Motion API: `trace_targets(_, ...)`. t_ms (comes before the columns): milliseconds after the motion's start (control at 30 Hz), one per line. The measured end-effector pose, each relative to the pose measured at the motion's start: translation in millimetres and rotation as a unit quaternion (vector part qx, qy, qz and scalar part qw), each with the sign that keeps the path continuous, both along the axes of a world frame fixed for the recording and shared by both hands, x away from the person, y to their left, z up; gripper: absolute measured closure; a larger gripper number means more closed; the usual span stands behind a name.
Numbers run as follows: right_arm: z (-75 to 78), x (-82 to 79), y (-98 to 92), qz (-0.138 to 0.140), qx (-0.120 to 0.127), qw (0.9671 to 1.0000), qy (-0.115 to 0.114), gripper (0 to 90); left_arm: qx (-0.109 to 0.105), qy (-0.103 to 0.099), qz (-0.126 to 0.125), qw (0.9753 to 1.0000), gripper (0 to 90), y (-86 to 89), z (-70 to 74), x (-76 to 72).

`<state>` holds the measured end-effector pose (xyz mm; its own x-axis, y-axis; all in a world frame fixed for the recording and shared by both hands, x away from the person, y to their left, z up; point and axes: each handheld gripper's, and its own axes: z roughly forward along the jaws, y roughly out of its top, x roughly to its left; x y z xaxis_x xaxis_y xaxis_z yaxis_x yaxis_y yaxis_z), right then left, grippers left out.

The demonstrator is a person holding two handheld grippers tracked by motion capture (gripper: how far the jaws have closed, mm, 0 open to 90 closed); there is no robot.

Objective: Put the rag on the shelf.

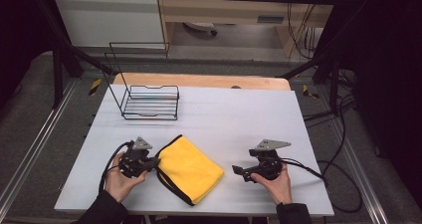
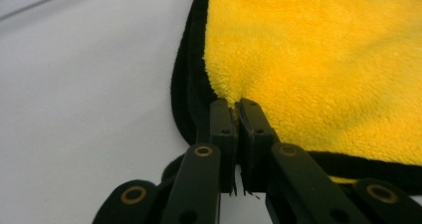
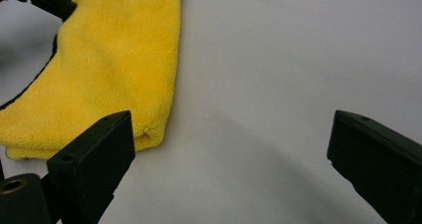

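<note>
A folded yellow microfiber cloth with black trim is lying on the white desk, near its front edge and between the two grippers. The left gripper is pinching the cloth's left edge, its fingers pressed together on the plush fabric. The right gripper is hovering just right of the cloth, fingers spread wide apart and touching nothing. A black wire rack is standing at the far left of the desk, well apart from the cloth.

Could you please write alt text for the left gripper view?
The left gripper, jaws shut, pinches the black-trimmed edge of a folded yellow cloth. The cloth lies on a pale table.
</note>
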<state>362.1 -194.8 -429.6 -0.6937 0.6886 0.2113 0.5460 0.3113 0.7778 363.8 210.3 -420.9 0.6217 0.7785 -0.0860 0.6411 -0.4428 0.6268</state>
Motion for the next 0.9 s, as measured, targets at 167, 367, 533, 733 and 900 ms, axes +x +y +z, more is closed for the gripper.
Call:
trace_targets(167, 2.3, -1.7, 6.0, -0.008, 0.002, 0.9999, -0.011, 7.8, 0.005, -0.005, -0.01, 0.9999, 79.0, 4.3, -1.6, 1.2)
trace_targets(367, 2.6, -4.9, 34.3, -0.002, -0.005, 0.9998, -0.018, 13.7, 0.001, -0.016, -0.004, 0.9999, 36.5, 9.5, 0.7, 22.4)
trace_targets(533, -6.6, -10.1, 59.3, 0.003, -0.035, 0.9994, 0.0, 23.3, -0.009, 0.016, -0.038, 0.9991, 35.8, 9.6, -7.2, 36.8)
trace_targets(733, -15.7, -14.3, 66.5, -0.001, -0.064, 0.9976, 0.028, 40.7, -0.014, 0.04, -0.055, 0.9976, 46.4, 7.9, -16.4, 32.7)
trace_targets(900, -20.8, -17.0, 69.6, 0.007, -0.06, 0.9971, 0.046, 56.0, -0.033, 0.063, -0.06, 0.9957, 61.2, 7.4, -15.6, 30.4)
